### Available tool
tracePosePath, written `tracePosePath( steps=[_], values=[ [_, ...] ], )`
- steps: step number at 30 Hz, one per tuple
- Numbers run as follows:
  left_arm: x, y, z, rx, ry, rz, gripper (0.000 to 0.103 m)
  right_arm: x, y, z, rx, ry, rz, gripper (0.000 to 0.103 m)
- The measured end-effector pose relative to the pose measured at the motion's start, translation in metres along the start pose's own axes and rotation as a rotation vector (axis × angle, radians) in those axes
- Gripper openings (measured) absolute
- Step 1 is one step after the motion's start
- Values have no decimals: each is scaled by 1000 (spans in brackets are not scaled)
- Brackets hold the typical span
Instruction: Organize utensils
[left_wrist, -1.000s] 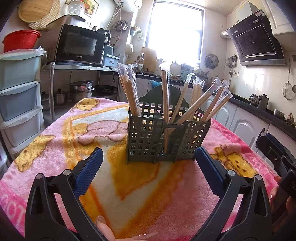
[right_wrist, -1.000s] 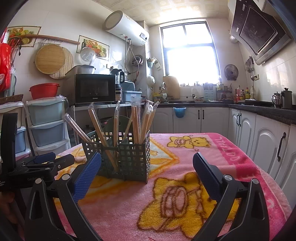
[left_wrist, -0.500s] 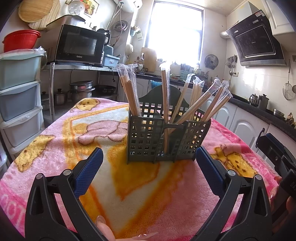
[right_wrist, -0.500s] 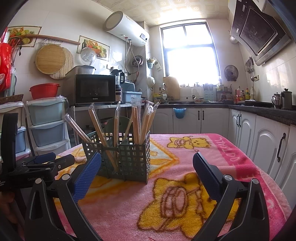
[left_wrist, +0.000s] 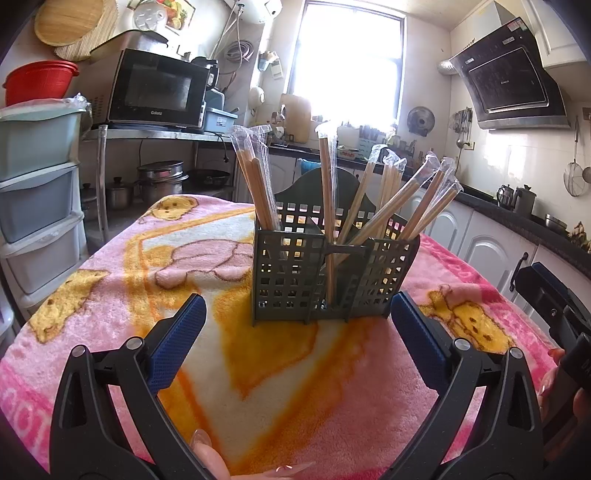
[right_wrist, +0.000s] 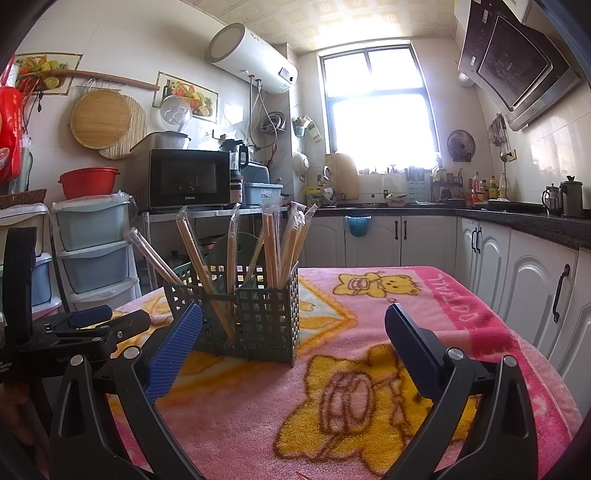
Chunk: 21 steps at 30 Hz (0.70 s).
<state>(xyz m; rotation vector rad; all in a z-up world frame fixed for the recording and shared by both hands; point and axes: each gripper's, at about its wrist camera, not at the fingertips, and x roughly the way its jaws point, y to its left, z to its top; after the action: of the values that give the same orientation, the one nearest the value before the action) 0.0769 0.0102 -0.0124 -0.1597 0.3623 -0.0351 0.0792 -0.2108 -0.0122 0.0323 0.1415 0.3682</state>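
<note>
A dark green grid utensil holder (left_wrist: 325, 280) stands upright on the pink blanket-covered table (left_wrist: 110, 295). Several plastic-wrapped pairs of wooden chopsticks (left_wrist: 255, 184) stand in its compartments. My left gripper (left_wrist: 295, 325) is open and empty, just in front of the holder. In the right wrist view the holder (right_wrist: 255, 321) and chopsticks (right_wrist: 273, 247) sit ahead to the left. My right gripper (right_wrist: 293, 332) is open and empty, to the holder's right. The left gripper (right_wrist: 88, 325) shows at the left edge there; the right gripper's body (left_wrist: 554, 310) shows at the right edge of the left wrist view.
Stacked plastic drawers (left_wrist: 33, 192) stand left of the table. A microwave (left_wrist: 155, 88) on a shelf and pots (left_wrist: 159, 181) are behind. White cabinets (right_wrist: 535, 273) and a dark counter run along the right. The table's far edge lies behind the holder.
</note>
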Motion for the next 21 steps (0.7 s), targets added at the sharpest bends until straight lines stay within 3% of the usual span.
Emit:
tracePosePath(
  steps=[9,16,21],
  values=[
    [3,4,-1,-9,16,-11,93,-1,-4,5,10,11,-35,96],
    [3,22,7,-55,68,34,93,5,-35,13,68,77,-149,96],
    [17,75,26,-127,183,168,93,38,-85,17,89,236,-306,96]
  ],
)
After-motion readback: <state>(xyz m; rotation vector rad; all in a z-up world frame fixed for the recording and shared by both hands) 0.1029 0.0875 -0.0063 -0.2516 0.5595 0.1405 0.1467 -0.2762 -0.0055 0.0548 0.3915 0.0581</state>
